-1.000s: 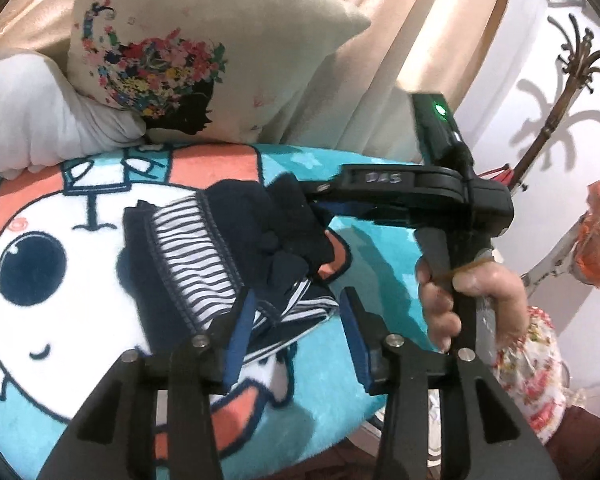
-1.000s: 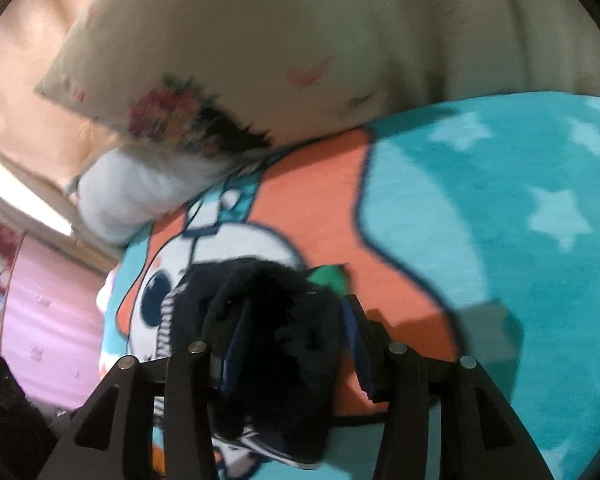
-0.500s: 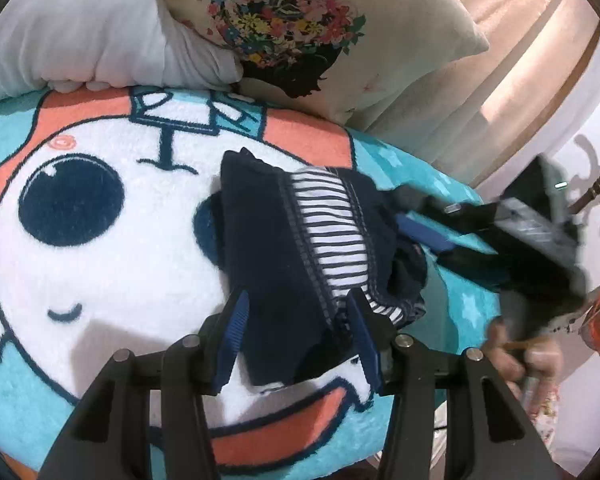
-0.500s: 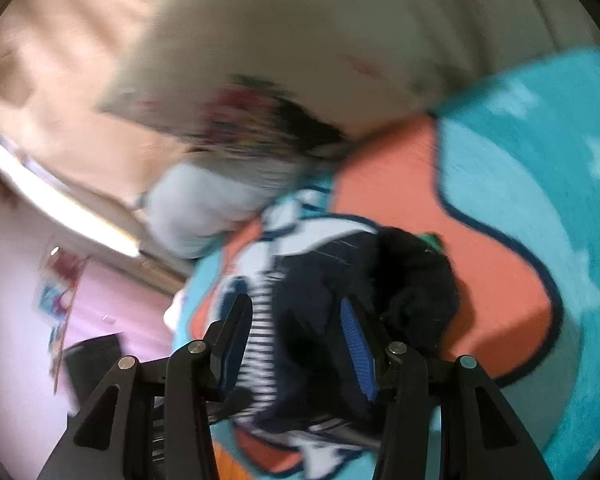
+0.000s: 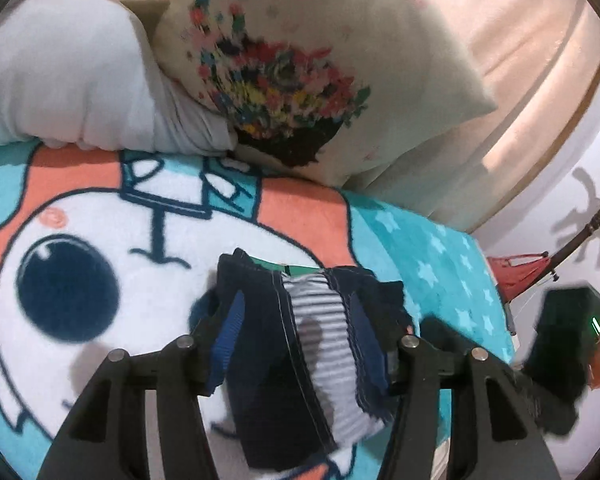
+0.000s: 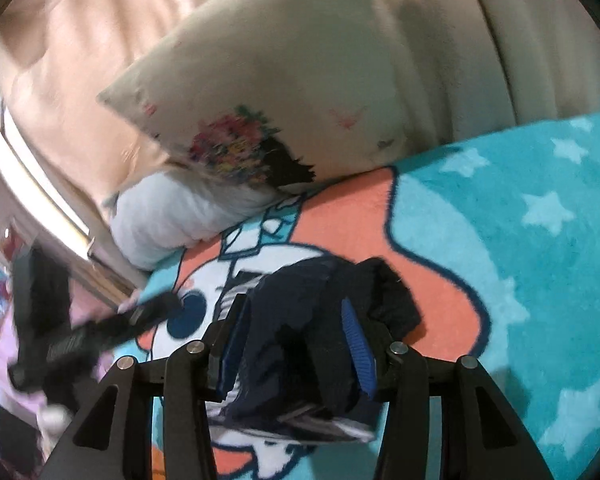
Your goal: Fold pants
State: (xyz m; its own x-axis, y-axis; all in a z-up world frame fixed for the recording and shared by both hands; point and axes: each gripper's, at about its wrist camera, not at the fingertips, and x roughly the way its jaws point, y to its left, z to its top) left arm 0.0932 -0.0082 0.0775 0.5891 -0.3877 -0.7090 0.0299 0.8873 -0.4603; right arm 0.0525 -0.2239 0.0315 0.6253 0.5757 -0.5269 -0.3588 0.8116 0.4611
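At lower centre, the left gripper (image 5: 296, 344), jaws just widening, straddles the folded pants (image 5: 300, 352) on the cartoon blanket (image 5: 80, 220); the right gripper (image 6: 296, 344) straddles them too, gaping. Only the right view shows the left tool; a floral pillow (image 5: 300, 60) sits behind.

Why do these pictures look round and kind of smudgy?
Both views are fisheye, so edges bend and the corners go black. Left wrist view: the flowered pillow is blurred, the pants sharper. Right wrist view: the left side smears, the other gripper is a dark streak, and the blanket is soft.
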